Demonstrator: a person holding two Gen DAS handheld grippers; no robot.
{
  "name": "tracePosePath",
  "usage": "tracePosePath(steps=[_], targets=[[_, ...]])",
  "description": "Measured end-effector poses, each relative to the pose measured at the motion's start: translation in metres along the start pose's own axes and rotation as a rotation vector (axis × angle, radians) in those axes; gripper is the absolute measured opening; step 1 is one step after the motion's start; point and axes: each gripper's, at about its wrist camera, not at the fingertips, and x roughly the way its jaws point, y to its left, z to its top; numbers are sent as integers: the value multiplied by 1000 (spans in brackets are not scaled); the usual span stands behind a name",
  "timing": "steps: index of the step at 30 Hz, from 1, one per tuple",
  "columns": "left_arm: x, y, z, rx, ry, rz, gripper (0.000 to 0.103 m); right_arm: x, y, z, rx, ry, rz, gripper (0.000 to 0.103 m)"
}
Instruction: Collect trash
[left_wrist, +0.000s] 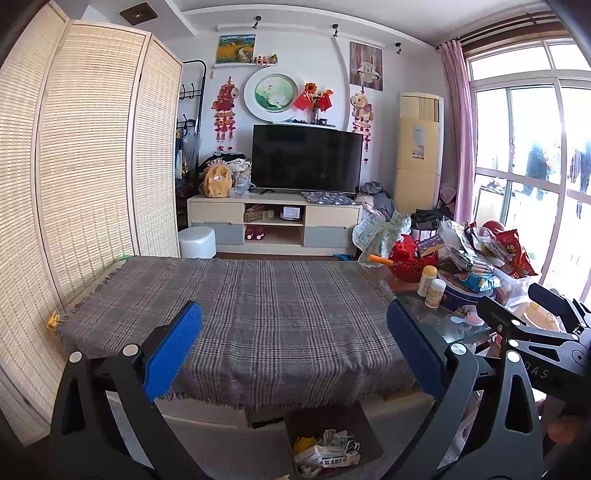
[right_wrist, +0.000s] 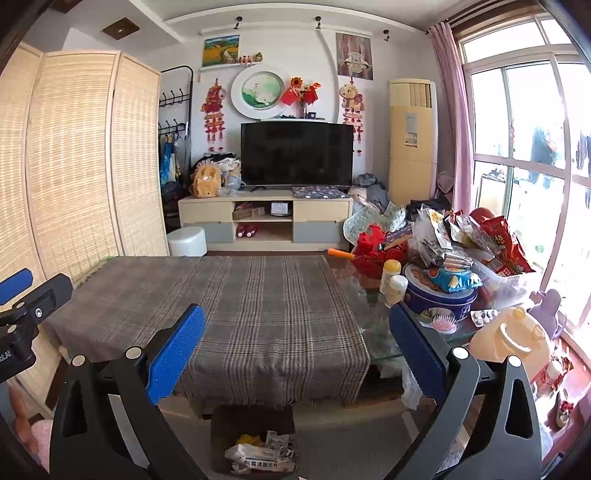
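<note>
Two tongs hang side by side above the near edge of the desk (left_wrist: 258, 314), both with their blue pads spread wide apart and nothing between them. The left tongs (left_wrist: 293, 350) face straight across the plaid cloth (right_wrist: 240, 306) that covers most of the desk; the right tongs (right_wrist: 295, 354) sit just beside them, toward the window side. The trash (left_wrist: 325, 456) (crumpled paper, white wrappers and something yellow) lies in a brown box (right_wrist: 255, 417) on the floor, below the front edge of the desk and under both tongs. At the right end of the desk, on bare glass, stands a crowded heap: snack bags (right_wrist: 498, 243), a blue round tin (right_wrist: 439, 299), two small white bottles (right_wrist: 393, 280), a red basket (left_wrist: 410, 264) and a pink hairbrush (right_wrist: 445, 325). Across the room a dark television (left_wrist: 306, 158) stands on a low cabinet.
</note>
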Motion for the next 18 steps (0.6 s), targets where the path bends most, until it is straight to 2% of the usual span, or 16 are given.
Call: tracePosePath(steps=[8,15,18], targets=[[-1,0,1,-1,1,-2,95,0,0,0,2,4,4,100],[1,-2,-1,33,4,71,95,4,2,-2,1,21,6,100],[3,-1,-1,27,13,57,95,6,3,-2,4,25,7,100]])
